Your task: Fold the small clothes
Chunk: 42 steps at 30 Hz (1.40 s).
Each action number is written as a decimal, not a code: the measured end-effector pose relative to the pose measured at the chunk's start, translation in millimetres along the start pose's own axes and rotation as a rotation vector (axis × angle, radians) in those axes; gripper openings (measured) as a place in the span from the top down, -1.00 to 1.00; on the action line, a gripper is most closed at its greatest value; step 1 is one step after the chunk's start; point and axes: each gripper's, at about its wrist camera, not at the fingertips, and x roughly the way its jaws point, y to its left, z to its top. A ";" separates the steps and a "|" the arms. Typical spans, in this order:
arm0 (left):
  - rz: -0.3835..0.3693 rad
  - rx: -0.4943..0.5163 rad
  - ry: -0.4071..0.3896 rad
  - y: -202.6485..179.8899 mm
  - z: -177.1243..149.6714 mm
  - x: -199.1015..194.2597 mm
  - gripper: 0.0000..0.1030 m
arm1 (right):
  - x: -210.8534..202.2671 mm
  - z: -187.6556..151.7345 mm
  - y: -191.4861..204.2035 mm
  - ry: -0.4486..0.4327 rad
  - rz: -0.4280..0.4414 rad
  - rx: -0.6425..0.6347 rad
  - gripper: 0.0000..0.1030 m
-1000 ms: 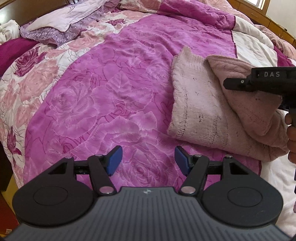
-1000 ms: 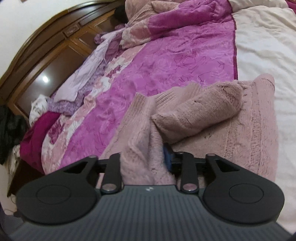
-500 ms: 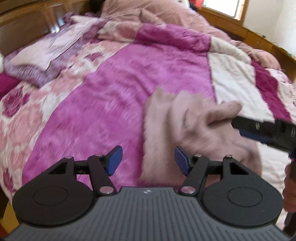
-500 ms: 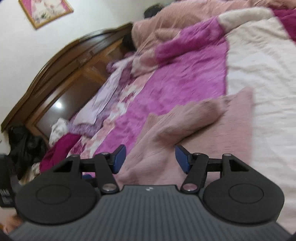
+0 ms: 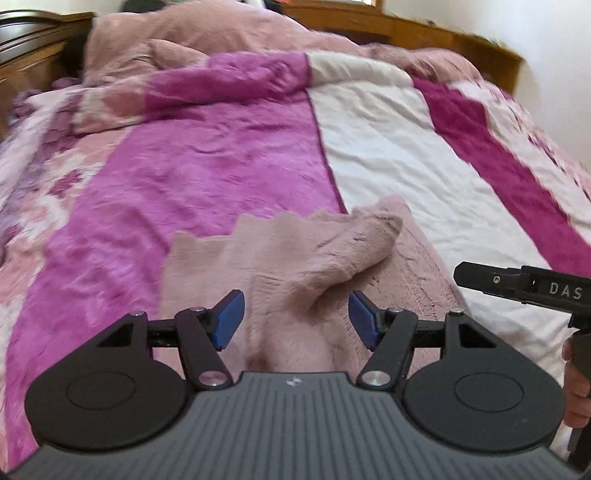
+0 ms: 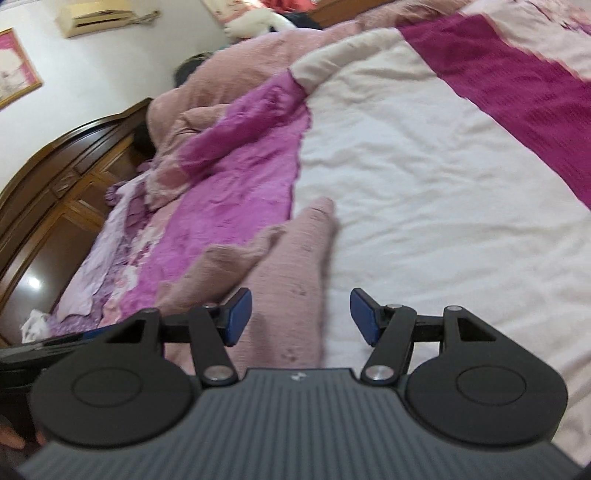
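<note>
Two black two-finger grippers with blue pads, both hovering over a bed. Left gripper (image 5: 296, 320) has its jaws spread apart, nothing between the pads; it hangs above the near part of a dusty-pink fuzzy knit garment (image 5: 295, 258). Garment lies partly folded on the bedspread, one sleeve-like flap (image 5: 354, 240) laid across its top toward the right. It straddles the seam between a magenta rose-print quilt panel (image 5: 207, 166) on the left and a cream quilt panel (image 5: 399, 158) on the right.

Right gripper (image 6: 301, 317) also stands with jaws apart, having just been opening; pads grip nothing, and the garment's right edge (image 6: 291, 280) shows below the gap, not touched as far as I can tell. From the left wrist view the right gripper's black body marked DAS (image 5: 524, 286) sits at the right edge, beside the garment, with a person's hand (image 5: 576, 384) on its handle.

Far end: a heaped pink blanket (image 5: 207, 40) and a brown wooden headboard (image 6: 55, 177) on the left. Far wall carries an air-conditioner unit (image 6: 99, 14) and a framed pink picture (image 6: 16, 66). Both views motion-blurred.
</note>
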 end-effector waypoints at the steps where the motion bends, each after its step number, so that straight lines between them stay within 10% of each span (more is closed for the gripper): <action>1: -0.015 0.011 0.008 1.1 0.8 9.8 -0.35 | 1.5 -0.4 -3.1 0.002 -0.006 0.010 -0.21; 7: -0.087 0.000 0.019 9.2 0.8 52.0 -0.35 | 8.3 -2.2 -10.3 -0.001 -0.013 0.036 -0.21; 12: -0.089 -0.124 -0.055 25.1 1.2 51.0 0.72 | 9.5 -1.8 -6.9 -0.004 -0.001 0.028 -0.21; 19: 0.001 -0.333 -0.045 66.0 -9.4 55.1 0.67 | 13.9 -8.2 7.4 0.009 0.045 -0.033 -0.21; 26: 0.097 -0.299 -0.082 70.3 -10.6 46.1 -0.29 | 15.5 -12.3 12.9 0.017 0.050 -0.054 -0.21; 42: -0.163 -0.253 -0.031 79.5 -18.7 70.9 -0.04 | 19.2 -17.0 14.5 0.022 0.044 -0.056 -0.21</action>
